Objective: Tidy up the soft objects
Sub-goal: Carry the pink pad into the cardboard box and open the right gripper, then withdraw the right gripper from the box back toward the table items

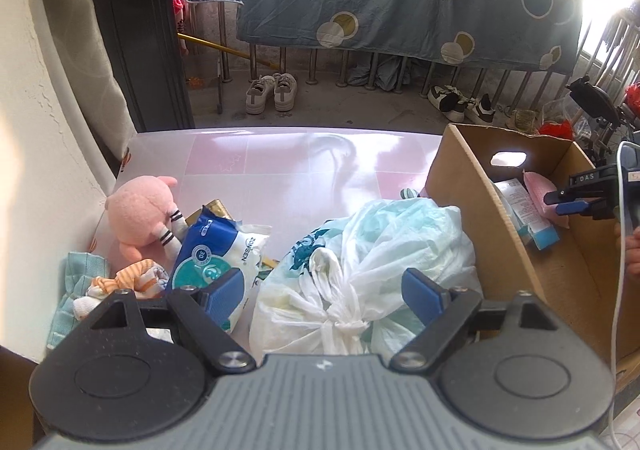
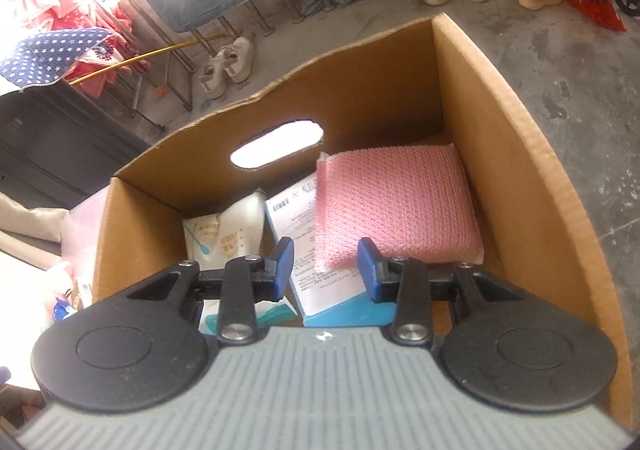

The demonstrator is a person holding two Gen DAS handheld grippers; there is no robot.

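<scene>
Item: left hand-held gripper [image 1: 326, 290] spread wide astride knotted white plastic bag [image 1: 360, 274] on pink bench [image 1: 280, 162], poised to grasp; right hand-held gripper [image 2: 325, 270], partly spread, empty, hung above brown cardboard box [image 2: 520, 154] receiving soft goods.

Your right gripper [image 2: 325, 264] hung over the cardboard box [image 2: 516, 154], jaws apart and empty. A pink sponge [image 2: 396, 198] lay in its far right corner, overlapping a blue-and-white packet [image 2: 296, 226].
</scene>
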